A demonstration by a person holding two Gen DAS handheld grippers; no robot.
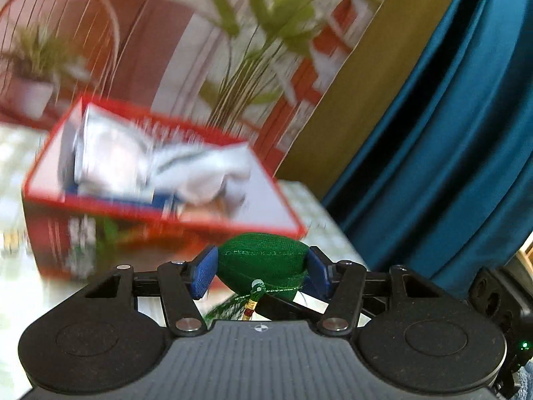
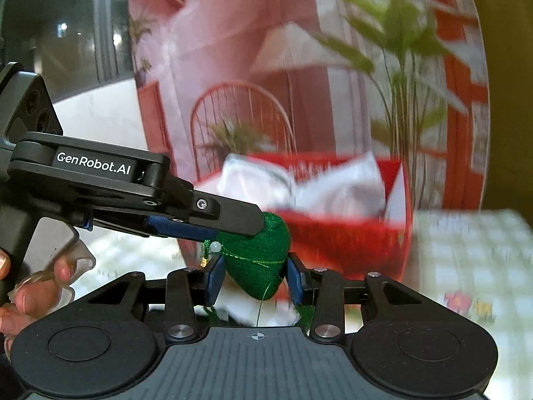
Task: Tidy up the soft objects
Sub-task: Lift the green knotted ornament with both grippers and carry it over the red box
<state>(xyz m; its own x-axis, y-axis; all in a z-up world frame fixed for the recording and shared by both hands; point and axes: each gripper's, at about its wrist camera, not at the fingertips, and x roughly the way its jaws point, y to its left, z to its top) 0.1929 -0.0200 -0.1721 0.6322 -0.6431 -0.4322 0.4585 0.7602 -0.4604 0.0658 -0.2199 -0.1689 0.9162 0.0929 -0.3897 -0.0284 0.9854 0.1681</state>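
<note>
A green stuffed pouch [image 1: 263, 266] with a bead and tassel is pinched between the blue pads of my left gripper [image 1: 261, 271], held above the table. In the right wrist view the same pouch [image 2: 260, 266] also sits between the pads of my right gripper [image 2: 255, 280], and the left gripper's fingers [image 2: 230, 215] reach in from the left onto its top. Both grippers are shut on it. Behind it stands a red box [image 1: 160, 213] holding white and blue soft cloths [image 1: 173, 163]; it also shows in the right wrist view [image 2: 349, 233].
The table wears a pale checked cloth [image 2: 466, 250]. A printed backdrop with a chair and plants [image 2: 266, 83] stands behind the box. A teal curtain [image 1: 449, 133] hangs at the right. The views are blurred by motion.
</note>
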